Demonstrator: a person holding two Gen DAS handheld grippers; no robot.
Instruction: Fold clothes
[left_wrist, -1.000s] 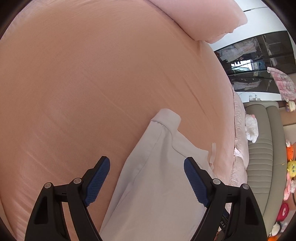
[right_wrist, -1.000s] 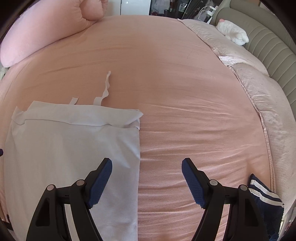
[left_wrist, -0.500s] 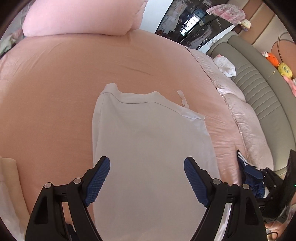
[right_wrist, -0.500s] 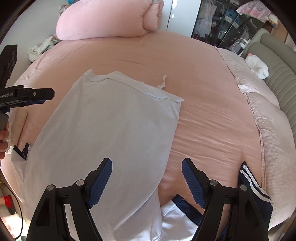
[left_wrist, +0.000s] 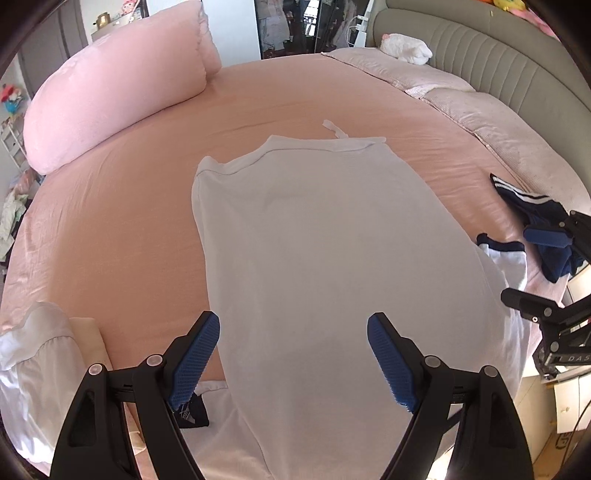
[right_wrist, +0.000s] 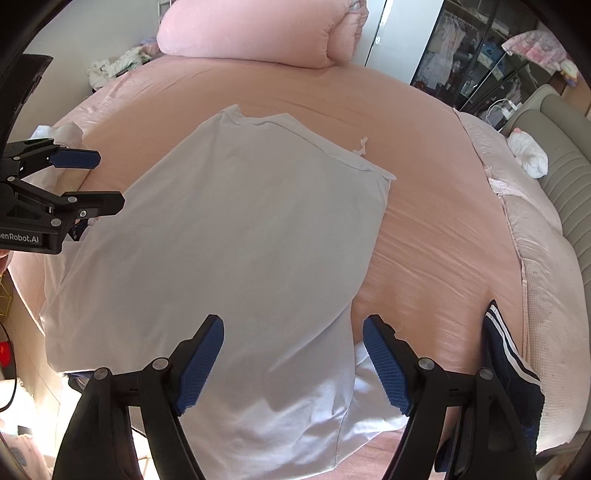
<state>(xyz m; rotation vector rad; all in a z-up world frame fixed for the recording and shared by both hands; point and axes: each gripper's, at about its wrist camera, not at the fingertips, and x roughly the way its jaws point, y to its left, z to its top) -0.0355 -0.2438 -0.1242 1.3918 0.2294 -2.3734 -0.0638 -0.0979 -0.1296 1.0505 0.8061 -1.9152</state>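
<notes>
A pale grey-white garment (left_wrist: 317, 258) lies flat lengthwise on the pink bed, its hem at the far end with a small tag sticking out; it also shows in the right wrist view (right_wrist: 236, 251). My left gripper (left_wrist: 293, 360) is open and empty, raised above the garment's near end. My right gripper (right_wrist: 293, 360) is open and empty above the garment's near right edge. Each gripper shows in the other's view: the right one (left_wrist: 546, 266) at the bed's right edge, the left one (right_wrist: 74, 181) at the left edge.
A navy garment with white stripes (left_wrist: 535, 218) lies at the bed's right edge, also in the right wrist view (right_wrist: 509, 362). A pink rolled duvet (left_wrist: 118, 96) sits at the far left. White and cream clothes (left_wrist: 40, 354) lie near left. A grey padded headboard (left_wrist: 498, 74) curves at the right.
Both grippers have pulled back and risen from close above the garment's far hem to above its near end; the whole garment and bed now show. Both stay open.
</notes>
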